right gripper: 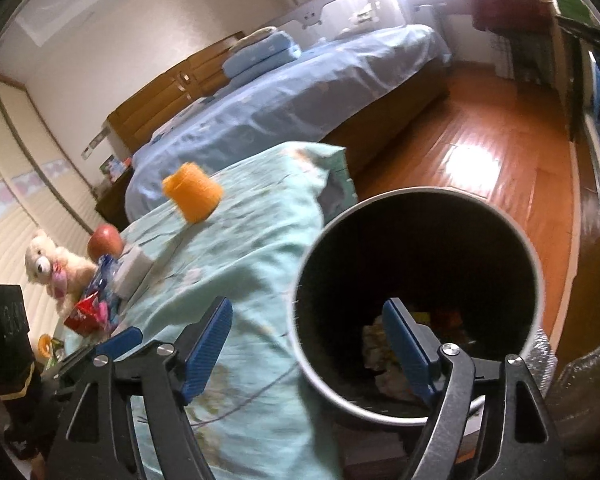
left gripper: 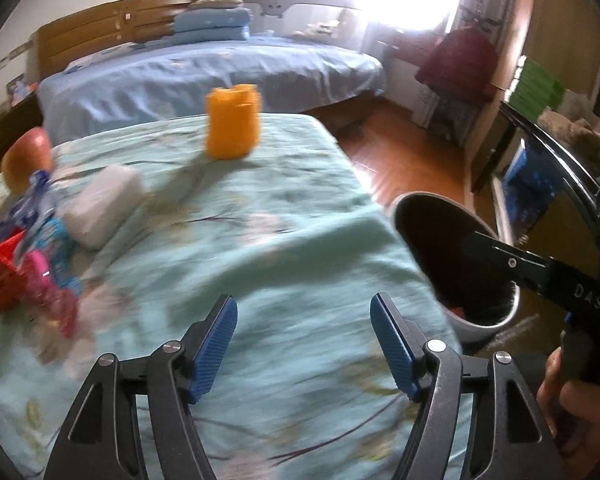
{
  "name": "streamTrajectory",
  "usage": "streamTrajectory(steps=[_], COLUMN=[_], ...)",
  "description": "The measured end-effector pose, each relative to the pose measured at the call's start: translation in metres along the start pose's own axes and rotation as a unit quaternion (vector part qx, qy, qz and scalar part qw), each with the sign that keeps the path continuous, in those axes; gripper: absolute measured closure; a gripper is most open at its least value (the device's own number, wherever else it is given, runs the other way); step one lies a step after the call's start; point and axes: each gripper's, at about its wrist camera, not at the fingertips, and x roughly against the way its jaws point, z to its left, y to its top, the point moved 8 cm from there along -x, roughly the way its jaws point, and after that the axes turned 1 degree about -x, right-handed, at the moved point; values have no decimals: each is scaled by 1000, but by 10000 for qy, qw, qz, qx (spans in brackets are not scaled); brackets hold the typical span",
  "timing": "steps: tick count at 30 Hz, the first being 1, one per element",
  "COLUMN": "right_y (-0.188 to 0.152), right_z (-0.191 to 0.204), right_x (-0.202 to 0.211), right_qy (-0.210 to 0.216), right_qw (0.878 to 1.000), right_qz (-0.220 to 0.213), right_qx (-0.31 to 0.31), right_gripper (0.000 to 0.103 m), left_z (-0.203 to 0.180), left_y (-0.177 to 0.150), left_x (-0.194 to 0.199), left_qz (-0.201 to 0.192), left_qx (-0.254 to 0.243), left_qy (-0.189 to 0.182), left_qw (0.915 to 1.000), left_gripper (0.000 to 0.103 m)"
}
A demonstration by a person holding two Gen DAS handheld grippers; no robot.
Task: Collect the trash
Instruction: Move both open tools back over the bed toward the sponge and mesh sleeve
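A round trash bin [right gripper: 416,408] with a dark inside stands on the floor beside the table; crumpled trash [right gripper: 374,344] lies at its bottom. The bin also shows in the left wrist view [left gripper: 480,322]. My right gripper [right gripper: 308,344] is open and empty, over the bin's near rim. My left gripper [left gripper: 304,344] is open and empty above the teal tablecloth [left gripper: 260,240]. Wrappers and a red box [left gripper: 0,276] lie at the table's left, with a white tissue pack [left gripper: 100,208] beside them. The right gripper's body [left gripper: 540,272] reaches over the bin.
An orange cup [left gripper: 233,122] stands at the far end of the table. An apple [left gripper: 26,158] and a plush toy [right gripper: 48,264] sit at the left. A blue bed [left gripper: 204,76] lies behind, wooden floor [right gripper: 480,152] to the right.
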Motion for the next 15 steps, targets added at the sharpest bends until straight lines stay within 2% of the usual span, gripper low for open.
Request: streamTrajectory(steps=[15], right_y=[-10], right_z=[70], right_x=[-37], right_qy=[316], right_qw=[9980], right_qz=[240], right_qx=[485], right_gripper=[23], left_z=[72], left_y=[-11], left_x=[30], left_qz=[-92], left_qx=[466], left_qy=[557], left_qw=[9973], left_gripper=[34])
